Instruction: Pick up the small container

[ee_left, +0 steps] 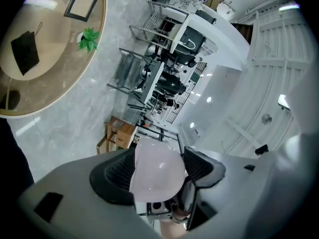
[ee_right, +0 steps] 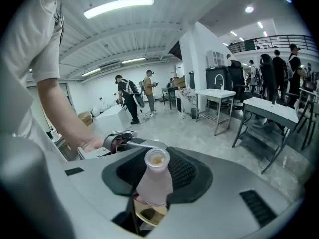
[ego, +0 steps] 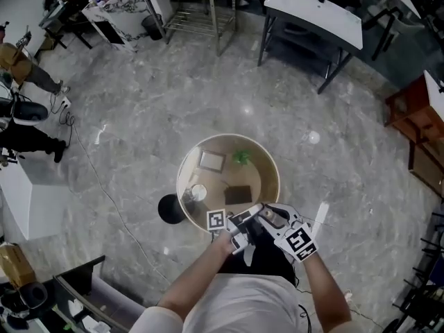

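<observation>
Above the round table [ego: 260, 179], left claw [ee_left: 158, 173] and right claw [ee_right: 155, 173] are both clenched on the small container [ee_right: 154, 183], so pickup looks done imo, nothing left.

Round bench [ego: 262, 179] on marble floor [ego: 173, 103]
A picture frame [ego: 212, 161], a green plant [ego: 241, 157] and a dark pouch [ego: 238, 195] lie apart on it; white desks [ego: 316, 9] stand beyond.

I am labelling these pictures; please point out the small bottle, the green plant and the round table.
small bottle [ee_right: 154, 184], right gripper view, its frosted body.
green plant [ee_left: 88, 39], left gripper view, its leaves.
round table [ego: 260, 179], head view, bare top.
</observation>
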{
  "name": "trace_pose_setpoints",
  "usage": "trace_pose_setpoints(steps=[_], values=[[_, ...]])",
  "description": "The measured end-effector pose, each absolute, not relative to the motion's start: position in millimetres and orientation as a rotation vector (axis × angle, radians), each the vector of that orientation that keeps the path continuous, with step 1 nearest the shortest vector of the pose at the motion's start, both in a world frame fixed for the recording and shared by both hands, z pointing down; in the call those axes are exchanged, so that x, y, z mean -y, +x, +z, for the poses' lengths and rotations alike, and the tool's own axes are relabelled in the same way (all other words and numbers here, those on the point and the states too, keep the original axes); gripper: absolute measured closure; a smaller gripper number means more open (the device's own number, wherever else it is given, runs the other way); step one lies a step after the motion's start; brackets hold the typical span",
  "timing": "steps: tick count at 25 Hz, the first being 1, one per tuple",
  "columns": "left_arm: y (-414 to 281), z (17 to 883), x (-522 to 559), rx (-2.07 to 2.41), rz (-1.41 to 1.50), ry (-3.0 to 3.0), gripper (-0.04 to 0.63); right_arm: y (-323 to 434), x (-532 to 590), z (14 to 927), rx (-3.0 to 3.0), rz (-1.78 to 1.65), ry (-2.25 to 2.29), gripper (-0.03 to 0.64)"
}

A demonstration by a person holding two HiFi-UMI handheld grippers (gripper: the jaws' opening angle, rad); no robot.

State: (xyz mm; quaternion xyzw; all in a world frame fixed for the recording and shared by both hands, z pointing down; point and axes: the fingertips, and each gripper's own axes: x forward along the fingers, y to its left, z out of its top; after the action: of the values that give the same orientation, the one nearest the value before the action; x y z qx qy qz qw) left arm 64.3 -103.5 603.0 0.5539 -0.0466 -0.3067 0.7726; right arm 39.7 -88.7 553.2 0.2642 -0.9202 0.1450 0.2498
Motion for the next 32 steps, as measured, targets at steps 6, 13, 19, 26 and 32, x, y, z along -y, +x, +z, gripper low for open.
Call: trace_pose_setpoints(steps=[6, 13, 19, 26, 32], values=[[74, 569, 75, 0.079, -0.626, 1.213, 0.276, 50, 61, 517, 2.508, 0.396, 0.793, 0.469], [96, 540, 38, 0.095, -0.635, 1.231, 0.276, 74, 26, 487, 2.546, 0.371, 0.803, 0.469], [116, 521, 3, 0.127, -0.694, 1.266, 0.278, 95, -13, 466, 2.579, 0.312, 0.750, 0.469], [134, 504, -48, 0.172, -0.779, 1.264, 0.278, 113, -66, 449, 2.597, 0.235, 0.636, 0.469], [140, 494, -83, 0.207, -0.821, 1.269, 0.279, 121, -103, 437, 2.625, 0.183, 0.577, 0.469]])
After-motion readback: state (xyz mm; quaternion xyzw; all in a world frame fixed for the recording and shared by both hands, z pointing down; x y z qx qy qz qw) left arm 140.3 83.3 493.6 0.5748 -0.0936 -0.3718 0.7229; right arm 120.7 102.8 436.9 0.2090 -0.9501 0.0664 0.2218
